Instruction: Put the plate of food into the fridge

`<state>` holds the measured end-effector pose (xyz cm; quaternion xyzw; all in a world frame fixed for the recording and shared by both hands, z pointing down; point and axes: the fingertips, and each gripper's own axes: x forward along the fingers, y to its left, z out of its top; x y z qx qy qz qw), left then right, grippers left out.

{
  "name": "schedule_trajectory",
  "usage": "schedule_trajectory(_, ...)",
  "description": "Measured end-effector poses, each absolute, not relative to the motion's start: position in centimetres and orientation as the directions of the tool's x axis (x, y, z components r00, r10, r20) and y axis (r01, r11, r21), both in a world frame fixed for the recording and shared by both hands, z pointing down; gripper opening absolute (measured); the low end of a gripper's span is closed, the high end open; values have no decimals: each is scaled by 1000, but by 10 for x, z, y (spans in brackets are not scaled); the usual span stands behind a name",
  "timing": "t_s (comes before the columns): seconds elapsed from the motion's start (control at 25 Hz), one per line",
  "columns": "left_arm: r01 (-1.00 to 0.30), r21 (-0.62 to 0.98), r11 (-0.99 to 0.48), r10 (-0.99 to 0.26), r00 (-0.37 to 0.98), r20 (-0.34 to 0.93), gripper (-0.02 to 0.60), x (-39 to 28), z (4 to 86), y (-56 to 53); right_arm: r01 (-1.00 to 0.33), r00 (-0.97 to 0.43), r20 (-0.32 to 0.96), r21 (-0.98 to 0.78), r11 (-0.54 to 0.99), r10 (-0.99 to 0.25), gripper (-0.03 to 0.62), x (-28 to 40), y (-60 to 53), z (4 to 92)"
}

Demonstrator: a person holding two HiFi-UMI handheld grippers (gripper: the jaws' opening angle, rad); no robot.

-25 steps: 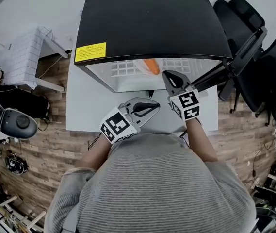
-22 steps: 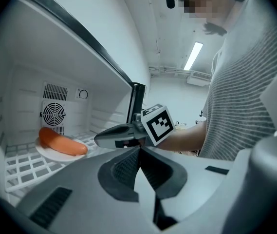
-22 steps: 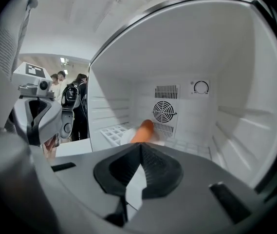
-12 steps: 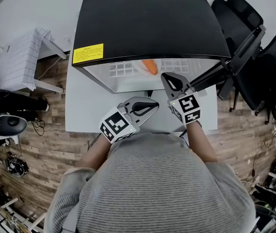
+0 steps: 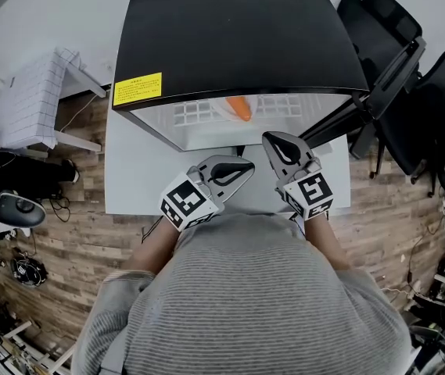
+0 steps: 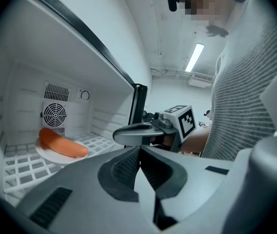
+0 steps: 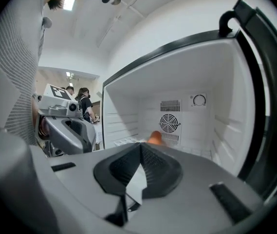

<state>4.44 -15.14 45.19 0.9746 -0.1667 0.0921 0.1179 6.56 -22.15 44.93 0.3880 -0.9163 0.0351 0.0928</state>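
Note:
A white plate (image 6: 48,156) carrying an orange sausage-shaped food (image 6: 63,145) rests on the white wire shelf inside the open black fridge (image 5: 238,37). From the head view the food (image 5: 239,108) shows just under the fridge's front edge. In the right gripper view only its orange tip (image 7: 154,138) shows, in front of the back-wall fan. My left gripper (image 5: 247,166) is shut and empty, held over the table in front of the fridge mouth. Beside it, my right gripper (image 5: 269,137) is also shut with nothing in it, outside the fridge and apart from the plate.
The fridge door (image 5: 378,84) swings open to the right. The fridge stands on a white table (image 5: 144,178). Black office chairs (image 5: 433,108) crowd the right side. A white grid-patterned stand (image 5: 38,92) sits at the left. People (image 7: 84,108) stand in the background.
My right gripper has drawn back from the fridge mouth toward the person and slightly right. The left gripper, plate and food have stayed where they were.

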Motion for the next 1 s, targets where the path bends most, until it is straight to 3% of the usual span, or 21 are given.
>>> schedule_trajectory(0.32, -360, 201, -911, -318, 924, 214, 11, 44, 451, -154, -766, -639, 168, -46, 641, -751, 12, 84, -183, 436)
schedule_trajectory(1.0, -350, 208, -913, -305, 927, 220, 11, 49, 454, -148, -722, -689, 143, -48, 691, -710, 12, 70, -174, 434)
